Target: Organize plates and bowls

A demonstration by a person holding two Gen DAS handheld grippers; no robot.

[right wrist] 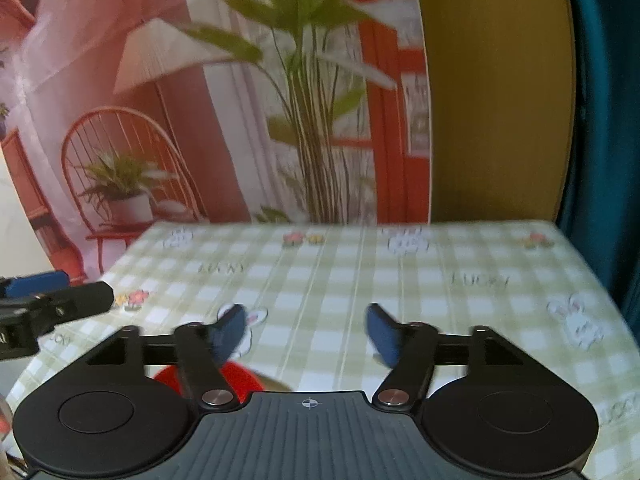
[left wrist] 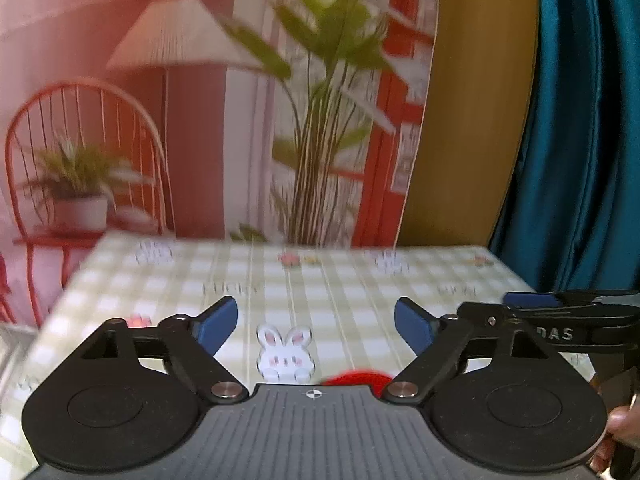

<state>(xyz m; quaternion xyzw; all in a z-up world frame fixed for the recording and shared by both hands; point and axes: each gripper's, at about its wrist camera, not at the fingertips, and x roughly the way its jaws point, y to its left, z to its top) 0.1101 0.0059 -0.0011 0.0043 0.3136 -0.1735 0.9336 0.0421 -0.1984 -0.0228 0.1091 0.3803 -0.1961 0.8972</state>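
Hovering entry, left wrist view: left claw (left wrist: 316, 330) held above the surface (left wrist: 360, 280), blue fingers (left wrist: 218, 326) spread wide, nothing between them. Step judged: approach, before any grasp; no plate or bowl is held.

- Task item: red dish (left wrist: 358, 379), only a sliver of rim showing, directly below the claw at its base, slightly toward the right finger. Plate or bowl cannot be told from this sliver.
- Right claw (left wrist: 532, 300) seen side-on, just beside and to the right of the left claw; its opening cannot be read from here.
- Cloth on the surface: green check with rabbit print (left wrist: 285, 356) between the fingers, farther down.
- Beyond the far edge: printed backdrop (left wrist: 192, 120) with chair, lamp and plants; teal curtain (left wrist: 580, 140) to the right.

Right wrist view: right claw (right wrist: 306, 330) likewise released, fingers wide apart and empty, above the surface.

- Task item: red dish (right wrist: 236, 380) below and behind the left finger, partly hidden by the linkage; a tan edge (right wrist: 276, 386) shows just beside it, identity unclear.
- Left claw (right wrist: 36, 284) enters from the left, alongside.

Next move, as judged: tip or lower a claw toward the red dish, which sits under the claws, not ahead of them, then close on its rim. Obstruction: none visible on the open cloth ahead; the two claws sit close together and could foul each other over the dish. Both views are blurred.
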